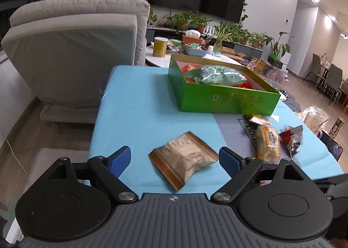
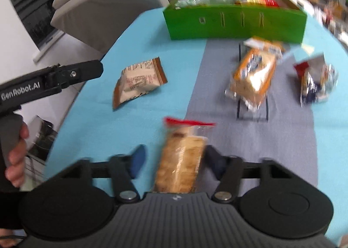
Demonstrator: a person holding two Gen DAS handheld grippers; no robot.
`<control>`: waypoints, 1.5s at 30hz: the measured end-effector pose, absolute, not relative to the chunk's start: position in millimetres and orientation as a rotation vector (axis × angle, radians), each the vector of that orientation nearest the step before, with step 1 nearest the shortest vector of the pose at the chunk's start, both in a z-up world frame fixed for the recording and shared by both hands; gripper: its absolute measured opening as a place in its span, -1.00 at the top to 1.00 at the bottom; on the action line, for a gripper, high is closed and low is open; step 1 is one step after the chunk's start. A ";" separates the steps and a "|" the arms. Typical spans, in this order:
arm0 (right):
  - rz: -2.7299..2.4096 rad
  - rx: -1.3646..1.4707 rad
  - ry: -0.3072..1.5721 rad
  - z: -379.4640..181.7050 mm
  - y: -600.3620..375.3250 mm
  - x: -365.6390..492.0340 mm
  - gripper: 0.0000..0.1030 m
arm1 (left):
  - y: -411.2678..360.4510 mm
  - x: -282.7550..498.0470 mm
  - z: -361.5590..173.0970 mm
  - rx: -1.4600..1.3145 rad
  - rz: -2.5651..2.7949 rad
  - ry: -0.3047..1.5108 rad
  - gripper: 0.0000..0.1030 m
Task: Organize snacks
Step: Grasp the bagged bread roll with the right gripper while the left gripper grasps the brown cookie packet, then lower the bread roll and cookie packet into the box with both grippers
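Your left gripper is standing wide, its blue pads flanking the brown-edged packet, which is lying flat on the blue tablecloth between the pads without touching either. From that tool, the green box of snacks is sitting at one o'clock, and the orange-wrapped bread and the red-and-silver packet are lying at two to three o'clock, near each other. Your right gripper is standing narrow around the clear-wrapped biscuit bar; the right pad is touching it, a gap is showing at the left pad, and the blur is hiding whether it is gripped. From this tool, the box is lying at twelve o'clock, the brown-edged packet at eleven.
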State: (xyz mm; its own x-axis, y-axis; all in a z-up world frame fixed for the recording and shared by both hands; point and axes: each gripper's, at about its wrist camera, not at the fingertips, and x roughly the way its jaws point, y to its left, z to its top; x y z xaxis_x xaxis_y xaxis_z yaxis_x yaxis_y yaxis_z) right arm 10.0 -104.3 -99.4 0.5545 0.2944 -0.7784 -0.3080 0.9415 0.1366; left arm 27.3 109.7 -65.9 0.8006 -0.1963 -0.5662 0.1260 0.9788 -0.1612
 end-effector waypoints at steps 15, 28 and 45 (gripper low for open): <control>0.378 0.020 0.866 -87.3 -128.9 21.4 -0.39 | 78.4 61.9 -89.7 0.168 -0.316 0.658 -0.69; 0.368 -0.017 0.916 -101.1 -120.5 22.8 -0.40 | 72.4 100.6 -115.1 0.249 -0.387 0.751 -0.69; 0.408 -0.055 0.831 -89.5 -119.8 16.0 -0.36 | 79.1 75.8 -102.3 0.024 -0.296 0.708 0.02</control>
